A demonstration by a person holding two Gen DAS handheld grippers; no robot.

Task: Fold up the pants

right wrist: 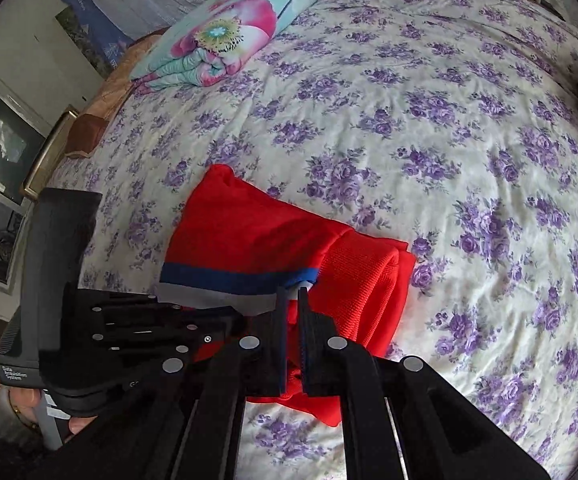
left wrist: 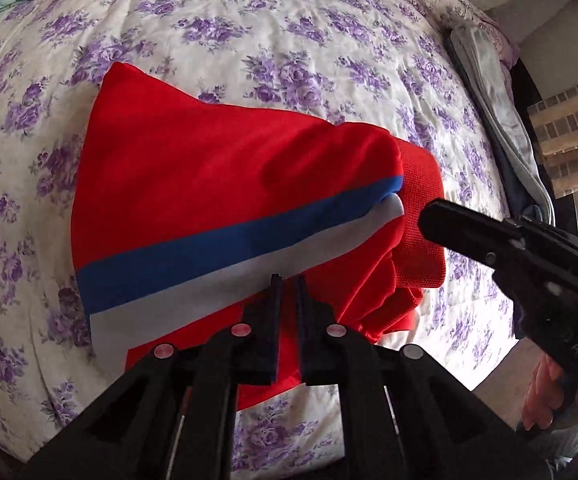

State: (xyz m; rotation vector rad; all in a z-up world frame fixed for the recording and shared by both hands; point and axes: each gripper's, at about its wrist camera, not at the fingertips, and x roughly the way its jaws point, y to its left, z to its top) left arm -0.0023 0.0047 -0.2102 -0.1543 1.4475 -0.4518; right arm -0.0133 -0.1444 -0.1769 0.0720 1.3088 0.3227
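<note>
On the near part of a bed covered in a cream sheet with purple flowers lie red pants with a blue and white side stripe, already doubled over into a thick bundle. The ribbed red cuff sits at the bundle's right end, and loose cloth bunches toward the bed's near edge.

The left hand-held gripper points steeply down over the near side of the bundle, its jaws drawn almost together with red cloth showing in the narrow gap. The right hand-held gripper is likewise nearly closed, its tips at the stripe's end beside the cuff, with red cloth between them. Whether either truly pinches the fabric cannot be told for sure, though both look clamped on it.

The step appears to be another fold or a tidy of the bundle. To do it well, both grips should catch all layers, lift evenly, and carry the near edge over so stripe and cuff line up, then smooth the bunched cloth flat.

A folded floral quilt rests near the bed's far left corner, well apart. Grey cloth lies along the right edge. Nothing sits in the way; the two grippers work close together and could bump.
</note>
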